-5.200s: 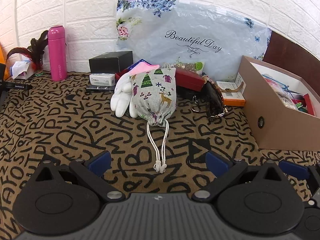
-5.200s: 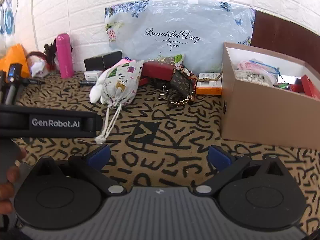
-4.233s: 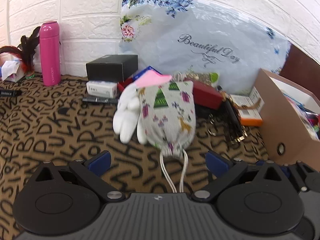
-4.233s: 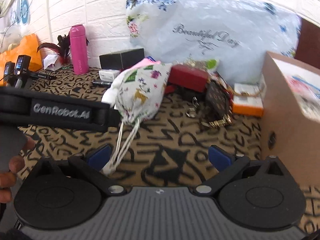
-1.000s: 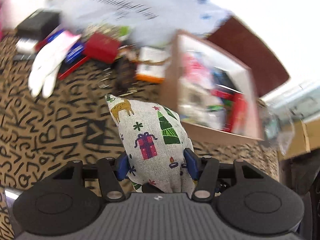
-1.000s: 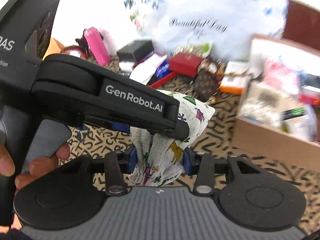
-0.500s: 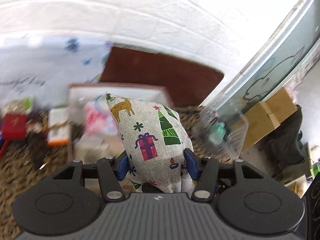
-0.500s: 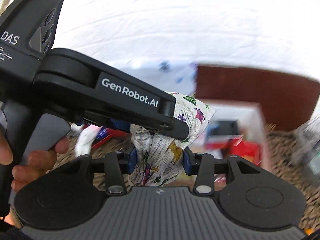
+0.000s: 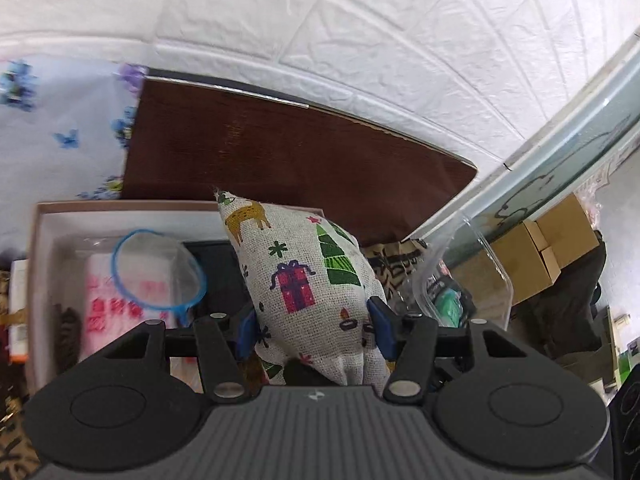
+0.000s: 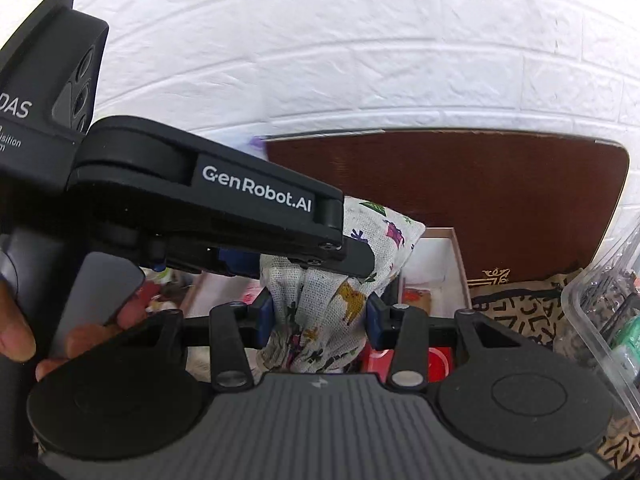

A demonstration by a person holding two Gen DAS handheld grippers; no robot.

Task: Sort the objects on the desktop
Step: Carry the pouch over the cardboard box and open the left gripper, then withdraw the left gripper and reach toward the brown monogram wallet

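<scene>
Both the left gripper (image 9: 313, 328) and right gripper (image 10: 319, 318) clench a Christmas-print white cloth drawstring pouch (image 9: 308, 280) above the open cardboard box (image 9: 34, 264), likely needing lowering, then release.

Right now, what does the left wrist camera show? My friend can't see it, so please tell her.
The left gripper is shut on a cloth pouch printed with a deer, tree and gift, held above an open box. Inside the box are a blue-rimmed clear bag and a pink-lettered packet. Behind it stand a brown board and a white brick wall.
</scene>
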